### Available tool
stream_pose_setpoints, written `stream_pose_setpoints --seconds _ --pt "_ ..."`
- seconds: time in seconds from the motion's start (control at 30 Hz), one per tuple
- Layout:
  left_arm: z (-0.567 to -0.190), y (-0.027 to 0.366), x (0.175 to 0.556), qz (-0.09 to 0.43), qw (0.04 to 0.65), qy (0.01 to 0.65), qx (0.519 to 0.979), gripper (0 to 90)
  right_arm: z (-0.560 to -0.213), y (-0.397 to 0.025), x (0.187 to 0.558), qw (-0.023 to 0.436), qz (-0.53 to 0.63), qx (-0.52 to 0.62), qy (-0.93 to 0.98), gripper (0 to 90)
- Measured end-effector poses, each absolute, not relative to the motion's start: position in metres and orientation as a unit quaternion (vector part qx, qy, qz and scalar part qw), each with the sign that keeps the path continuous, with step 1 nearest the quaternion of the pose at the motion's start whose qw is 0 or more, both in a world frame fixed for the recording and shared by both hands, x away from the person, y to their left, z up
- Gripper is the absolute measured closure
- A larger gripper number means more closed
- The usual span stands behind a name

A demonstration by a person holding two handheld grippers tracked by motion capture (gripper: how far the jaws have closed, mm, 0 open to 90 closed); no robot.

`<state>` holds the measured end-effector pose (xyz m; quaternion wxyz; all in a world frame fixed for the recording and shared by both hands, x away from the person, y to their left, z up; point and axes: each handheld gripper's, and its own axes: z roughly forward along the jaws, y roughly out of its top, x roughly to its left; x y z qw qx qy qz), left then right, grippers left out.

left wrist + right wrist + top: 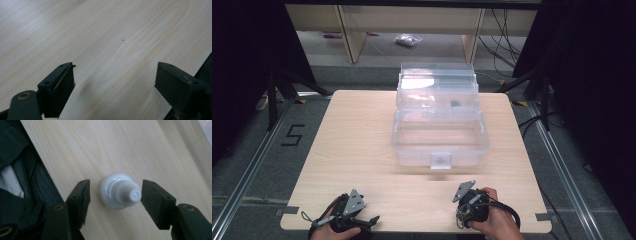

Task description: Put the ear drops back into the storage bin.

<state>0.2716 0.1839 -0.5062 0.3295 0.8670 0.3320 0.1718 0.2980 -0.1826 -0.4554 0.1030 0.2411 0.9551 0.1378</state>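
Jaws of the right gripper (115,195) stand open around a small white plastic nozzle-topped bottle (120,191) upright near the pale wooden table's (362,150) front edge, probably light and slippery, best pinched at its ribbed collar; left gripper (115,82) open, empty.

1. Left hand (343,231) comes in from the bottom edge, wrapped around the left gripper (371,220), jaws pointing out to the person's right, low over the tabletop (357,145).
2. Left gripper view: the jaws stand wide apart, bare wood between them.
3. Right hand (494,220) holds the right gripper (115,195) upright, grey plate on top.
4. Right jaws gape, a small white bottle (120,191) standing between them, neither jaw touching it.
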Motion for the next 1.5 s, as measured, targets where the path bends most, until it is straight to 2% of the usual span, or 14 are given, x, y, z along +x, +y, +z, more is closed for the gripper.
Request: stream_pose_setpoints --seconds 0.93,1.1,1.2,1.23,1.5 --pt "-0.505 0.185 0.273 0.17 0.321 0.328 0.872 15.3 -0.457 -0.172 0.307 0.08 0.097 0.214 0.969 58.1" --pt "-0.506 0.185 0.273 0.17 0.323 0.331 0.87 15.4 -0.455 -0.169 0.307 0.07 0.08 0.197 0.975 60.0" --pt "-0.505 0.186 0.272 0.168 0.315 0.32 0.877 15.4 -0.453 -0.168 0.308 0.097 0.084 0.173 0.977 60.0" --pt "-0.505 0.186 0.273 0.17 0.317 0.323 0.876 15.4 -0.451 -0.166 0.307 0.085 0.078 0.178 0.977 60.1" --pt "-0.506 0.185 0.272 0.171 0.33 0.332 0.867 15.4 -0.44 -0.168 0.317 0.082 0.093 0.184 0.975 60.1"
